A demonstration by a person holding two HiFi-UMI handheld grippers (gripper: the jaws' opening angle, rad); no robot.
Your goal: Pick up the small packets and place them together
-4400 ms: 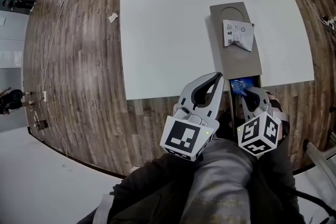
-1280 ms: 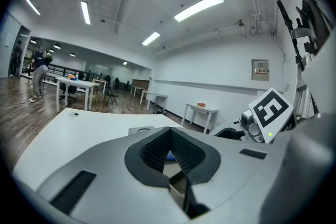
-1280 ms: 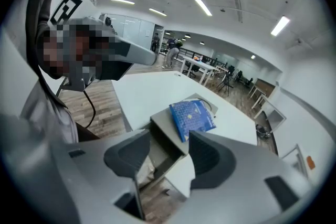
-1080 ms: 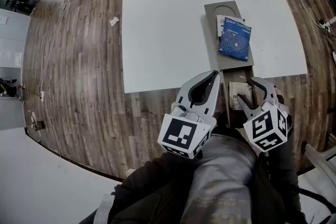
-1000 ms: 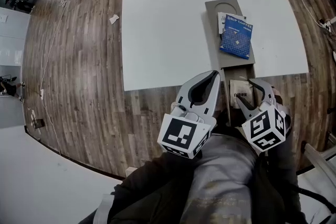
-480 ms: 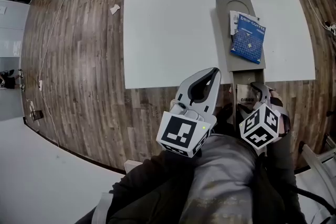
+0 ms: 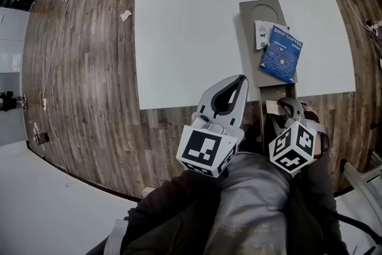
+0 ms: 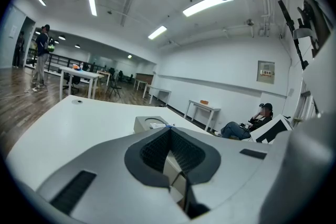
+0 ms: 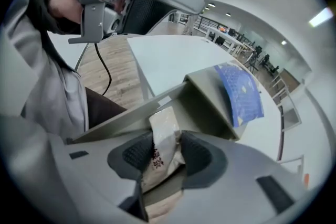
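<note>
Right gripper point(image 9: 167, 140): jaws just closing, pads now pinching pale packet point(image 9: 161, 124), which stands in the open near end of grey box point(image 7: 256, 16). Left gripper point(image 8: 169, 130): jaws together, nothing between them, held beside the box at white table point(image 7: 185, 27) edge. Blue packet point(image 7: 280, 54): flat on box top, overlapping white packet point(image 7: 261, 34).

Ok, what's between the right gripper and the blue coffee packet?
Right gripper view: the right gripper has just been closing its jaws and pinches a beige packet. Beyond it there is only bare grey box lid up to the blue coffee packet.
</note>
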